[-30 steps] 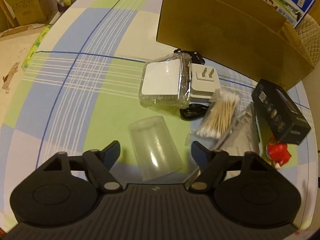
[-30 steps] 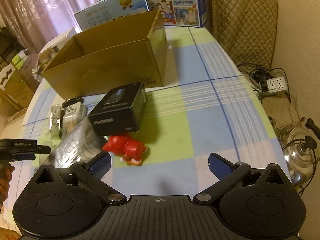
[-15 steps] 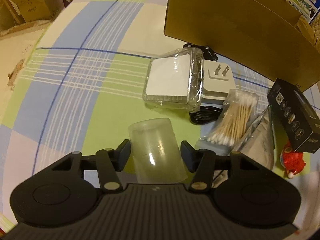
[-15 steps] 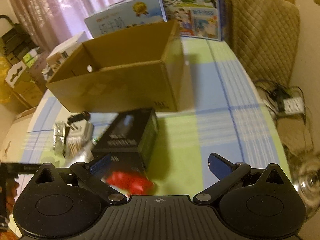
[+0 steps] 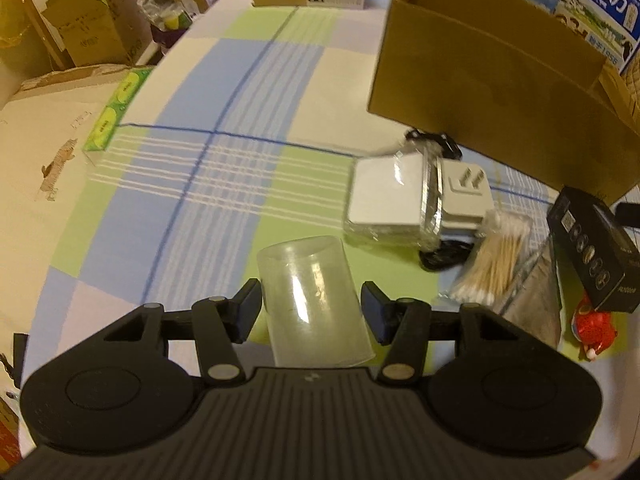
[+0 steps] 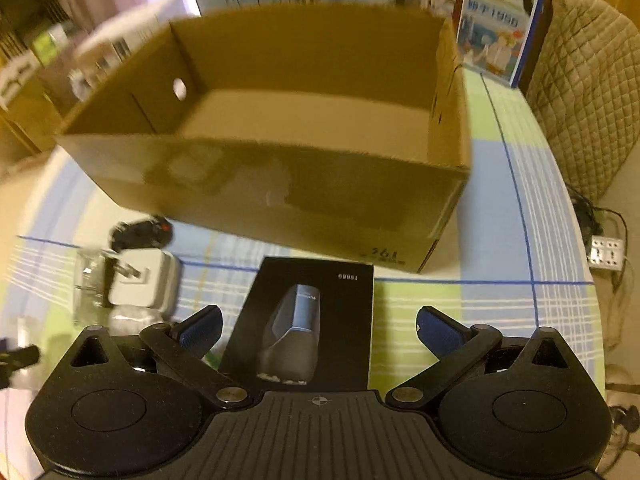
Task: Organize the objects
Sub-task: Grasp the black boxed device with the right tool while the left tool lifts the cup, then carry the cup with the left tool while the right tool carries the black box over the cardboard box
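Since the earlier frame my left gripper [image 5: 311, 307] has narrowed from wide apart to clamped on the clear, frosted plastic cup [image 5: 314, 300], and the cup seems lifted off the checked tablecloth [image 5: 200, 184], though blur keeps me from being sure. In the left wrist view the cup sits between my two fingers with its closed base pointing away from me, both pads pressed against its sides. Beyond it, toward the far right part of the table, lie the white square pad in clear wrapping [image 5: 390, 196], the white plug adapter [image 5: 466, 196] touching it, a black cable [image 5: 444, 256] partly under them, and the clear bag of cotton swabs [image 5: 496, 264] beside a grey foil pouch [image 5: 536, 300]. The black rectangular product box [image 5: 596, 256] and the small red toy figure [image 5: 594, 330] sit near the right edge. The open brown cardboard box [image 5: 492, 92] stands at the far side.

In the right wrist view my right gripper [image 6: 318, 326] has swung from the red toy to above the black product box [image 6: 308, 320], fingers spread wide on either side and touching nothing. The cardboard box [image 6: 280, 188] just behind it shows a bare floor: I see nothing inside.

So I judge the task barely begun. One cup is in hand, one box is lined up, and everything else waits on the table.
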Action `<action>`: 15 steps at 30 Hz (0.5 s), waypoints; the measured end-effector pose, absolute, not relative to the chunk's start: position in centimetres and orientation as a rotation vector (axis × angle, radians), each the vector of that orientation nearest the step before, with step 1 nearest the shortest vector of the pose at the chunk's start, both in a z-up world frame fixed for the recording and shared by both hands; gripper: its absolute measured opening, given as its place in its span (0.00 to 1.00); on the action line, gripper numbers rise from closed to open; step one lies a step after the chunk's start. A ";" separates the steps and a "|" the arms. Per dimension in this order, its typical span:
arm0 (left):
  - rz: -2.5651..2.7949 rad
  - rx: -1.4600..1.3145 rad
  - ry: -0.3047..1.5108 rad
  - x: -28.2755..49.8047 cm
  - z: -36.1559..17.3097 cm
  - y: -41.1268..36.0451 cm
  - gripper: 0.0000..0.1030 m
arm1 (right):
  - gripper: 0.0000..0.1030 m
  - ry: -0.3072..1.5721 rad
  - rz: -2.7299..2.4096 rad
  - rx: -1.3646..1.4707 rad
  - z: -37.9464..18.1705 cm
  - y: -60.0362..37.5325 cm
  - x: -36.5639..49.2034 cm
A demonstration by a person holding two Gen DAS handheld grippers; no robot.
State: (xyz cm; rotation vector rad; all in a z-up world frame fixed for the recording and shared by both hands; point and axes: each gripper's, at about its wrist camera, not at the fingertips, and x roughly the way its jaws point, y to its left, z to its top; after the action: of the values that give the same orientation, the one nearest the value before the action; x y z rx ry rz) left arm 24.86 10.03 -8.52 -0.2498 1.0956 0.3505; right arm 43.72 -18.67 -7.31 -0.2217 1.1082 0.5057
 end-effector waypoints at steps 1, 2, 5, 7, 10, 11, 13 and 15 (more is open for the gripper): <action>0.349 -0.250 1.091 24.9 -8.3 10.4 0.49 | 0.98 1.123 0.501 -0.226 -7.6 -18.3 43.9; 0.345 -0.251 1.088 24.9 -8.2 10.9 0.49 | 0.98 1.138 0.497 -0.230 -8.0 -18.1 43.9; 0.329 -0.245 1.085 25.3 -7.9 11.8 0.49 | 0.98 1.175 0.469 -0.254 -8.6 -17.3 44.0; 0.312 -0.239 1.081 25.7 -7.7 12.3 0.49 | 0.96 1.196 0.440 -0.277 -9.1 -16.9 44.0; 0.285 -0.229 1.076 26.2 -7.4 12.9 0.49 | 0.83 1.235 0.407 -0.283 -9.6 -16.8 44.0; 0.274 -0.226 1.076 26.3 -7.4 13.1 0.49 | 0.76 1.246 0.399 -0.281 -9.7 -16.8 43.9; 0.254 -0.217 1.073 26.7 -7.3 13.3 0.49 | 0.74 1.242 0.381 -0.274 -9.7 -17.1 43.7; 0.233 -0.210 1.070 27.0 -7.1 13.5 0.49 | 0.74 1.233 0.383 -0.259 -9.4 -17.4 43.4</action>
State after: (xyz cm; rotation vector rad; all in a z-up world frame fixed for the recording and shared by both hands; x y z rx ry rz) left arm 27.03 13.46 -7.13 -0.2103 1.0703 0.2335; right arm 43.43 -17.36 -9.36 -0.2587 1.2329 0.3830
